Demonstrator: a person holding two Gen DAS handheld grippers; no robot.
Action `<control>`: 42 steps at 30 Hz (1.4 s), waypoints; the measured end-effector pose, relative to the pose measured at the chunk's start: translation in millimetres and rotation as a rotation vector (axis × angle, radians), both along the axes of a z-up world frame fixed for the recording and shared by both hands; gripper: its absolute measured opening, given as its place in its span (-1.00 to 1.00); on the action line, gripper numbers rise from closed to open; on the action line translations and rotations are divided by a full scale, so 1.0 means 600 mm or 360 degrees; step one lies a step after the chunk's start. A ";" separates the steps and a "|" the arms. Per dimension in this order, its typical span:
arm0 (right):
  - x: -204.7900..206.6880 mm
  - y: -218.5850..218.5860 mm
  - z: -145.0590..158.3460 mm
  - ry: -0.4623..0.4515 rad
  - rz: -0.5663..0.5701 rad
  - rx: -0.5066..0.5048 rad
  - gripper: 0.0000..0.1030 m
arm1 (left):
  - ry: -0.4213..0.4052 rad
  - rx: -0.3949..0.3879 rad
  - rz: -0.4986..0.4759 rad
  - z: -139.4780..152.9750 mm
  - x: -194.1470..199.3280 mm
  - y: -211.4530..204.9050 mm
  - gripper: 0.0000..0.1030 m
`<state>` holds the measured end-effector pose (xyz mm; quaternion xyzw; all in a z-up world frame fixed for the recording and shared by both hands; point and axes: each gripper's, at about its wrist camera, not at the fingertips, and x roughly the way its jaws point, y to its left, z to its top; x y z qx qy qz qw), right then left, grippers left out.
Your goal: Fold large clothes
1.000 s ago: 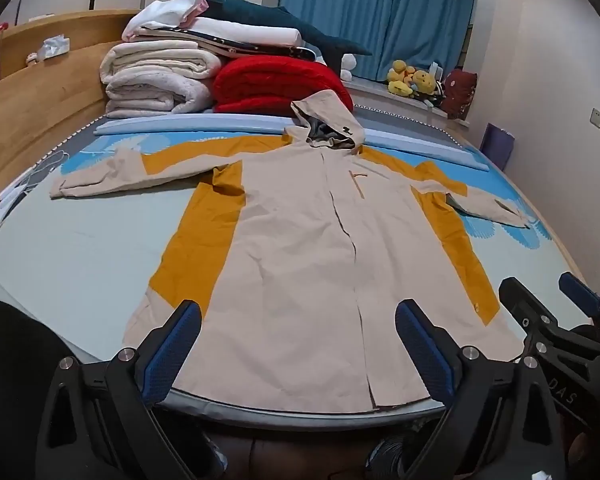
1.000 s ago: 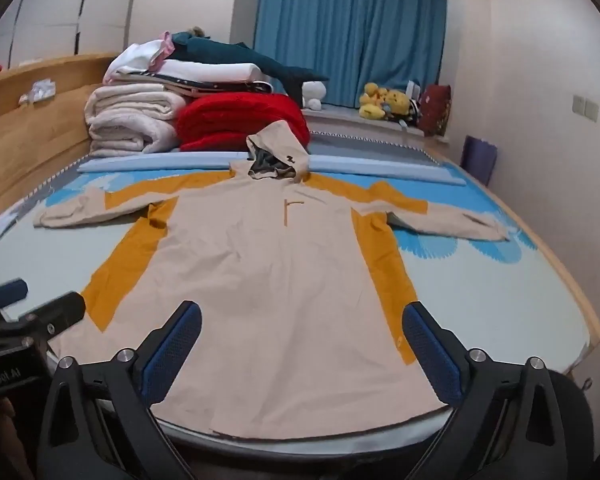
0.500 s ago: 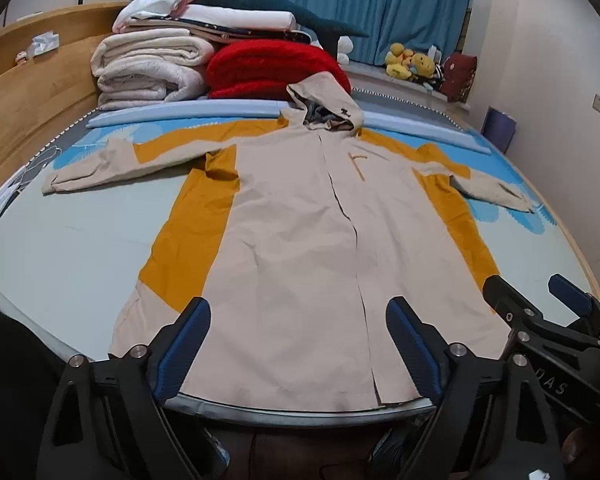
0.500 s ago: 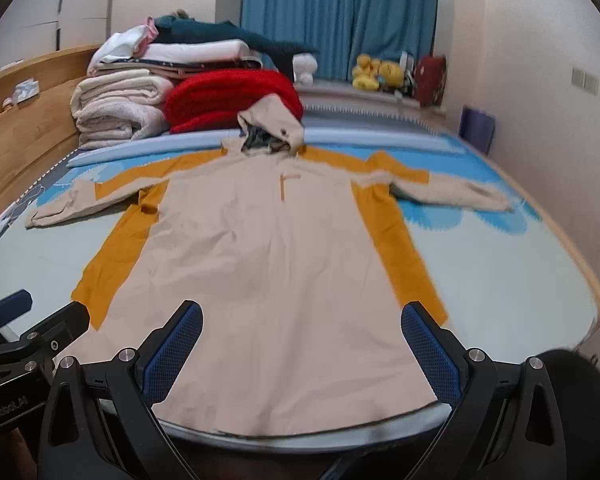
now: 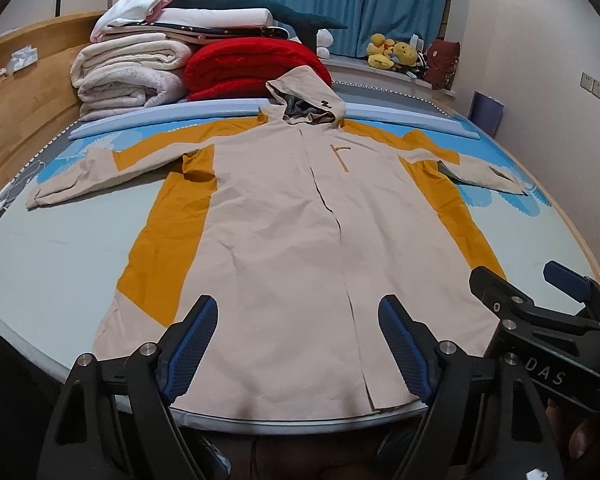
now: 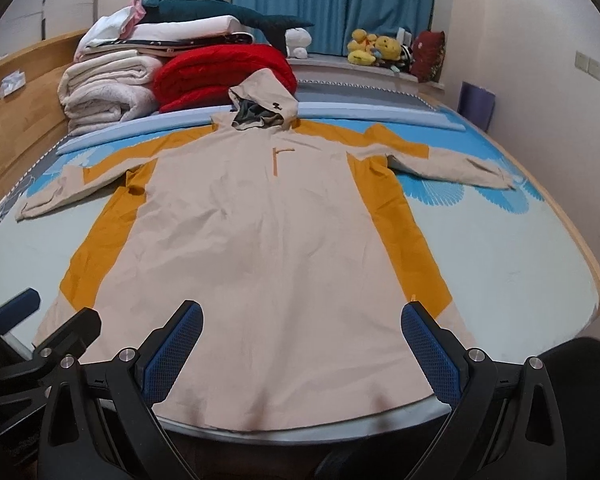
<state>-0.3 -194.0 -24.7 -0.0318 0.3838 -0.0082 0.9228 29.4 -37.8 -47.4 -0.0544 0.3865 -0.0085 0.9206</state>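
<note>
Beige-and-mustard hooded coat (image 5: 284, 216) lay flat, front up, on the bed (image 5: 52, 256); hem at the near edge, hood toward the far end, sleeves spread toward both side edges. Far left corner: stacked cream blankets (image 5: 128, 72), a red quilt (image 5: 252, 68) beside them, a dark teal plush (image 5: 260, 0) on top. Plush toys (image 5: 392, 54) on the ledge under blue curtains (image 5: 352, 4); purple bag (image 5: 487, 114) by the right wall. Nothing lay across the coat. Left gripper (image 5: 296, 340) hung over the hem, jaws closing, no cloth pinched between them. Right gripper (image 6: 300, 344) hung spread apart over the hem, gripping nothing. Letters "DAS" readable on the right gripper's body; small dark logo on the hood, unreadable
</note>
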 end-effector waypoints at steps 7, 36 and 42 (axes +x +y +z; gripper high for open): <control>0.007 -0.007 -0.019 0.0007 -0.0001 -0.0039 0.92 | 0.0011 -0.0017 -0.0008 -0.004 0.011 -0.006 0.52; 0.022 0.006 -0.030 0.0026 0.0058 -0.0060 0.84 | 0.0024 -0.0054 0.0046 -0.010 0.014 0.010 0.37; 0.015 0.004 -0.029 0.0024 0.0091 -0.0006 0.44 | 0.0013 -0.0031 0.0028 -0.011 0.014 0.007 0.37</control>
